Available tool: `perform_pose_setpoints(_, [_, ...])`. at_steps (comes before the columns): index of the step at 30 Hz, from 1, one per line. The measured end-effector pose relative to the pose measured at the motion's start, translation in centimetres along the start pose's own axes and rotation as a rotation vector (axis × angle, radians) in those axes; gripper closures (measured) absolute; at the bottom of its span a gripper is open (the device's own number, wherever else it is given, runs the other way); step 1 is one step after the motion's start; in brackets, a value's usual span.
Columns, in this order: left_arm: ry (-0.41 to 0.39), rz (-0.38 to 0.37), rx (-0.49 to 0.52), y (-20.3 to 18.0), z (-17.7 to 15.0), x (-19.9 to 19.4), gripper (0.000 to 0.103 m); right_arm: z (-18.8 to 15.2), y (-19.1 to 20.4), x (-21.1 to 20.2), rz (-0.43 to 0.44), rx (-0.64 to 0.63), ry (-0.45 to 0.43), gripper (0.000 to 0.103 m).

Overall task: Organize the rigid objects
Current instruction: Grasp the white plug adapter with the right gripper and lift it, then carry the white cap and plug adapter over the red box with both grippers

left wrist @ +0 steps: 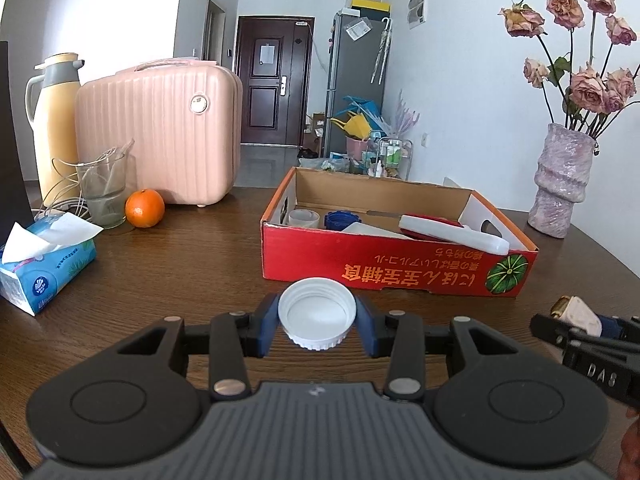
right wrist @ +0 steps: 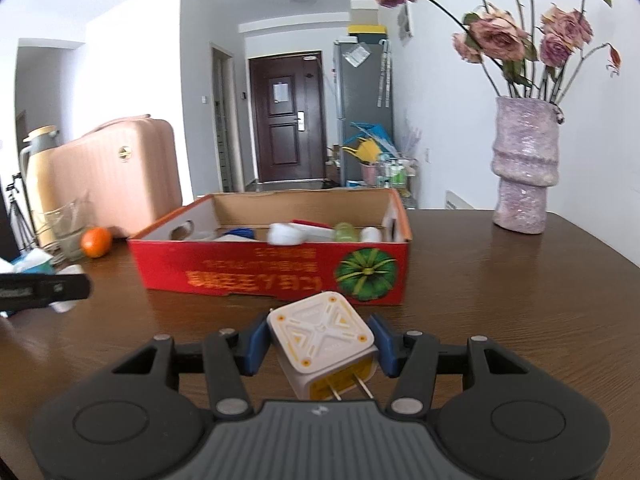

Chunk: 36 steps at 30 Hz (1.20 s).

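My left gripper (left wrist: 317, 322) is shut on a white screw cap (left wrist: 317, 313), open side facing the camera, just above the table in front of the red cardboard box (left wrist: 384, 270). My right gripper (right wrist: 320, 344) is shut on a white and yellow plug adapter (right wrist: 323, 340), prongs pointing back at the camera, in front of the same box (right wrist: 240, 276). The box holds a tape roll (left wrist: 303, 217), a blue cap (left wrist: 339, 220), a white and red case (left wrist: 452, 232) and other small items. The right gripper with the adapter shows at the left wrist view's right edge (left wrist: 576, 320).
On the dark wooden table (left wrist: 180, 280): a tissue pack (left wrist: 44, 260), an orange (left wrist: 145, 208), a glass with cables (left wrist: 104, 188), a yellow thermos (left wrist: 54, 128) and a pink suitcase (left wrist: 160, 132) at the left. A purple vase with dried roses (left wrist: 562, 180) stands right of the box.
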<state>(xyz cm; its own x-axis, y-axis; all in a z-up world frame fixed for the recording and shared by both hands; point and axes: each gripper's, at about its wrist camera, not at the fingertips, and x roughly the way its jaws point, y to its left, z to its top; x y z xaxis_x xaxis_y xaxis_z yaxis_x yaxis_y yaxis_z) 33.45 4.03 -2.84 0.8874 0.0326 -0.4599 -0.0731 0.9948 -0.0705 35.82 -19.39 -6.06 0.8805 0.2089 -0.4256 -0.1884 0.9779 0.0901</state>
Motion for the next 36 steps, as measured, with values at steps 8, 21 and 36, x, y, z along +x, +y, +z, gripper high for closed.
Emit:
perform_pose_setpoints(8, [-0.007, -0.008, 0.006, -0.2, -0.1, -0.6, 0.061, -0.1, 2.0, -1.1, 0.044, -0.010, -0.018, 0.051])
perform_pose_setpoints(21, [-0.021, -0.016, -0.017, -0.5, 1.7, -0.4, 0.061, 2.1, 3.3, -1.1, 0.060, -0.020, -0.070, 0.051])
perform_pose_setpoints(36, [-0.076, -0.007, -0.036, -1.9, 5.6, 3.0, 0.061, 6.3, 2.6, 2.6, 0.048, -0.007, -0.141, 0.051])
